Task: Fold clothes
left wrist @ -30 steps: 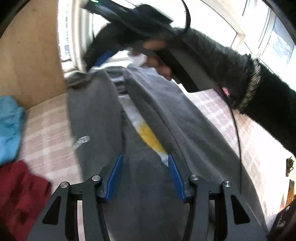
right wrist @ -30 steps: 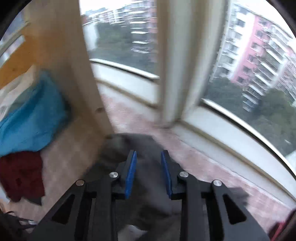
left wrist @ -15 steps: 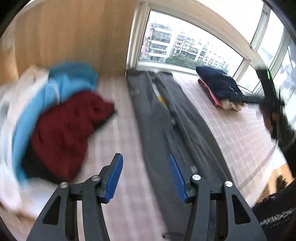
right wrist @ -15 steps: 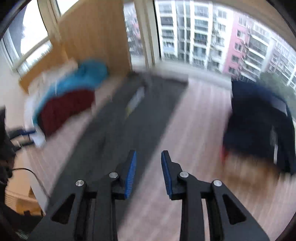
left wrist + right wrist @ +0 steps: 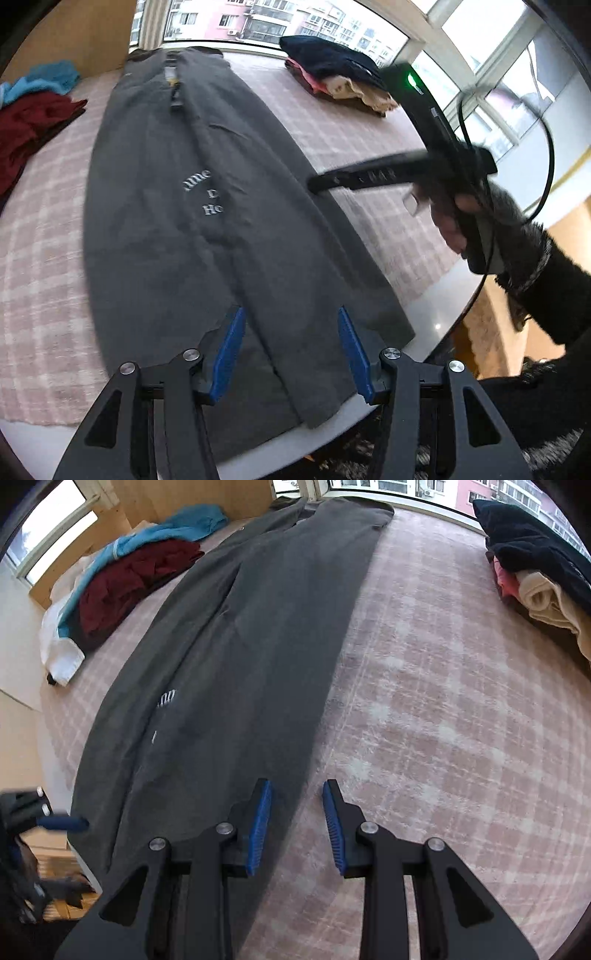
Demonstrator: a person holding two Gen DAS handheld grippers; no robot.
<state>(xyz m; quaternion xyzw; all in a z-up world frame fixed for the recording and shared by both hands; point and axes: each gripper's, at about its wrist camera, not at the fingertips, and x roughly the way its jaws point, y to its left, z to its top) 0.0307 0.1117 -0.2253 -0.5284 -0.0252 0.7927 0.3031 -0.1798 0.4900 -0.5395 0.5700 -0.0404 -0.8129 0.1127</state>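
Grey garment (image 5: 207, 221) laid long on the checked surface (image 5: 443, 701).
Both tools released, holding nothing: left tool (image 5: 291, 350) above its near hem, right tool (image 5: 297, 827) over its right edge.

The grey garment (image 5: 207, 236) hides part of its white lettering (image 5: 201, 192) in a fold — the right gripper's (image 5: 369, 177) jaws blur, unreadable.

Soft, even daylight from the windows (image 5: 509, 92) beyond the table; overexposed panes, barely a shadow. Strong fisheye bending and dark vignette at every edge. Motion blur on the right gripper (image 5: 317, 182), slight smear on cloth.
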